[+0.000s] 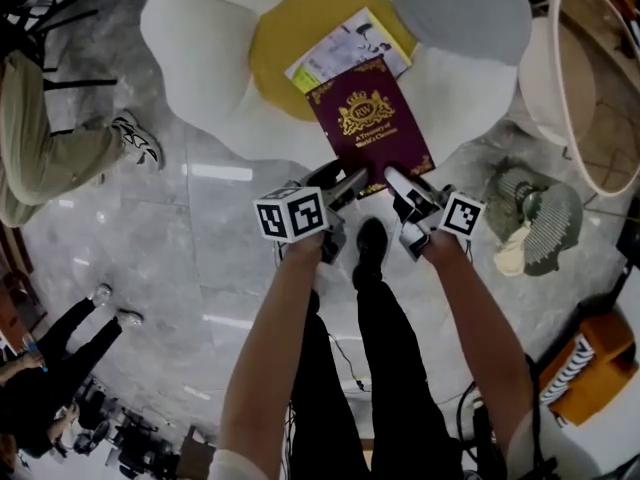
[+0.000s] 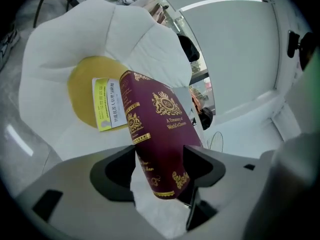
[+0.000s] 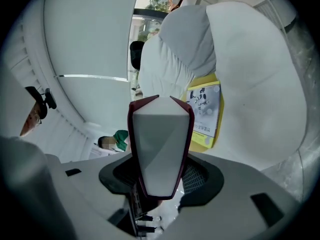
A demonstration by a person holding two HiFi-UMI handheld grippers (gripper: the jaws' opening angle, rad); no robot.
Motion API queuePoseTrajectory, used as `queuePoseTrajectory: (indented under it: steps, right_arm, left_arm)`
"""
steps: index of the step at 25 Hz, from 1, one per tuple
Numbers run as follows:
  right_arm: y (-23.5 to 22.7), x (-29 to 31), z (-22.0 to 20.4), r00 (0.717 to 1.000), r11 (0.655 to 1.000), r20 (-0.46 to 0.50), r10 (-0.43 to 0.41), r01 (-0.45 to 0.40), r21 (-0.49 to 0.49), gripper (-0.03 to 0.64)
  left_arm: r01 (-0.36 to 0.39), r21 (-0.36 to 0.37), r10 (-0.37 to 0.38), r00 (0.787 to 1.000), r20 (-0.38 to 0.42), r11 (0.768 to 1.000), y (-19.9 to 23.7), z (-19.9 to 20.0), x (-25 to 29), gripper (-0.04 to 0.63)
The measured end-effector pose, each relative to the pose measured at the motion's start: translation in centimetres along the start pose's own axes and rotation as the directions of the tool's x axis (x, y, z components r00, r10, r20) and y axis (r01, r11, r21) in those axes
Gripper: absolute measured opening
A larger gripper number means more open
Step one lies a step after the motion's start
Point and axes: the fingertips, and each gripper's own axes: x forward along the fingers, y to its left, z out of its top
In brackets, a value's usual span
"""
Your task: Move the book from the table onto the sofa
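Book (image 1: 368, 128), maroon, is tilted over the front edge of the sofa (image 1: 200, 58), its near end past the cushion. Both forearms reach forward and down, side by side. The right gripper (image 1: 408, 186) clamps that end. The left gripper (image 1: 345, 186) has its jaws wide, with the book's corner loose between them.

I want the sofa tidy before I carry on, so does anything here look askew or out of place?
The maroon book is crooked: angled across the flower-shaped sofa, its near end jutting past the front edge over the floor, its far corner overlapping the thin booklet on the yellow centre.
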Motion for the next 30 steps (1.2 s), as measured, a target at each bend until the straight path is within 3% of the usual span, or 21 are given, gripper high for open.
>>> queuePoseTrajectory:
  steps: [8,11,14,16,19,25,27,30]
  right_arm:
    - [-4.9,3.7,3.0,0.996,0.995,0.033,-0.089,0.09,-0.042,0.244]
    - [-6.9,4.8,2.4,0.99,0.99,-0.025,-0.141,0.141,-0.026,0.246]
    - [-9.3,4.7,1.8,0.961,0.964,-0.096,-0.261,0.254,-0.077,0.259]
    - [-10.8,4.3,1.9,0.92,0.924,-0.119,-0.373,0.357,-0.137,0.287]
    - [-12.6,2.9,3.0,0.831,0.826,-0.098,-0.547,0.518,-0.221,0.324]
    - [-13.2,-1.5,6.1,0.681,0.639,0.018,-0.732,0.695,-0.33,0.337]
    - [-12.5,-2.5,7.0,0.669,0.612,0.04,-0.742,0.702,-0.365,0.337]
    - [-9.7,-3.3,7.1,0.7,0.632,0.05,-0.712,0.67,-0.389,0.336]
  left_arm:
    - [-0.054,-0.018,0.054,0.999,-0.007,0.998,4.2,1.6,5.5,0.299]
    - [-0.078,-0.002,0.077,0.996,-0.035,0.997,5.5,1.2,6.3,0.299]
    - [-0.08,0.0,0.08,0.996,-0.039,0.997,6.1,1.0,6.6,0.299]
    - [-0.071,-0.001,0.07,0.996,-0.046,0.998,6.1,0.8,7.0,0.298]
    - [-0.042,-0.017,0.041,0.998,-0.046,0.999,5.3,0.9,7.7,0.293]
    - [-0.024,-0.008,0.023,0.998,-0.056,1.0,3.4,0.8,7.1,0.291]
    - [-0.027,0.006,0.028,0.998,-0.053,1.0,2.7,0.8,6.0,0.287]
    - [-0.043,0.034,0.045,0.998,-0.05,0.999,1.2,0.5,3.5,0.275]
